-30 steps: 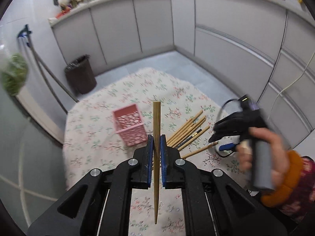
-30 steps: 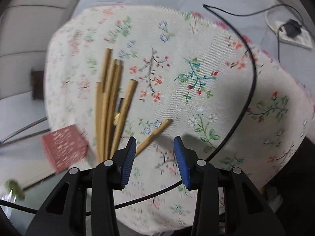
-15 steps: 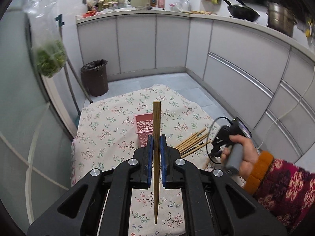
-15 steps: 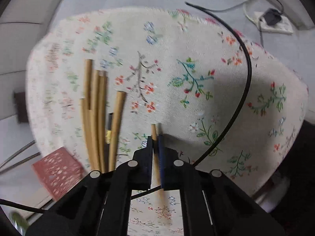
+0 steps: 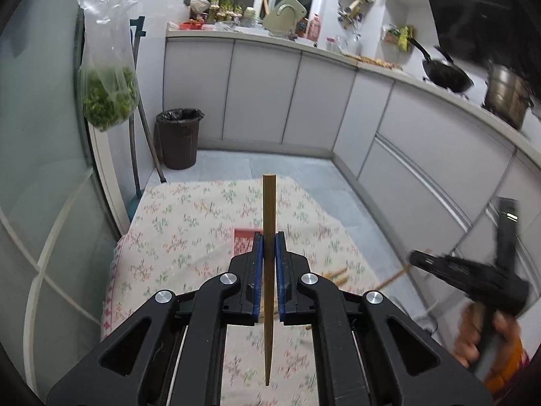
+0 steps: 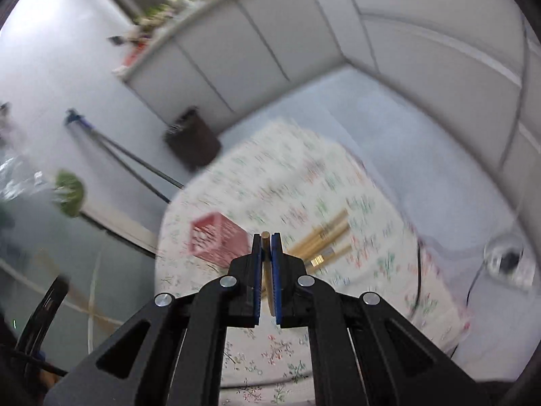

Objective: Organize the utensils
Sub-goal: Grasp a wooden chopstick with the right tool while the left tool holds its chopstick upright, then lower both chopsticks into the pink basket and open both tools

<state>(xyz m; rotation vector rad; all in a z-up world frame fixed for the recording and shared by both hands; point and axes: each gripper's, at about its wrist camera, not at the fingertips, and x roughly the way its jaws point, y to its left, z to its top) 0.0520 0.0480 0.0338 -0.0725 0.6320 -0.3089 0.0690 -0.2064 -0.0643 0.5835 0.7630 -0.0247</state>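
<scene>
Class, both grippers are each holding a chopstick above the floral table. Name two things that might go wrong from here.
1. The left gripper pinches its long wooden chopstick mid-length, so either end may catch the rim of the pink perforated basket and slip.
2. The right gripper holds its wooden chopstick close to one end; the long free end, visible in the left wrist view, could swing into the loose chopsticks on the tablecloth.

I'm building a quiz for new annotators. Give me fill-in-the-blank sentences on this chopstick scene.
The left gripper is shut on one wooden ____.
The right gripper holds ____ chopstick.
The basket on the floral tablecloth is ____ in colour.
The loose chopsticks lie ____ the basket, not in it.

Missing words: chopstick; one; pink; beside
</scene>
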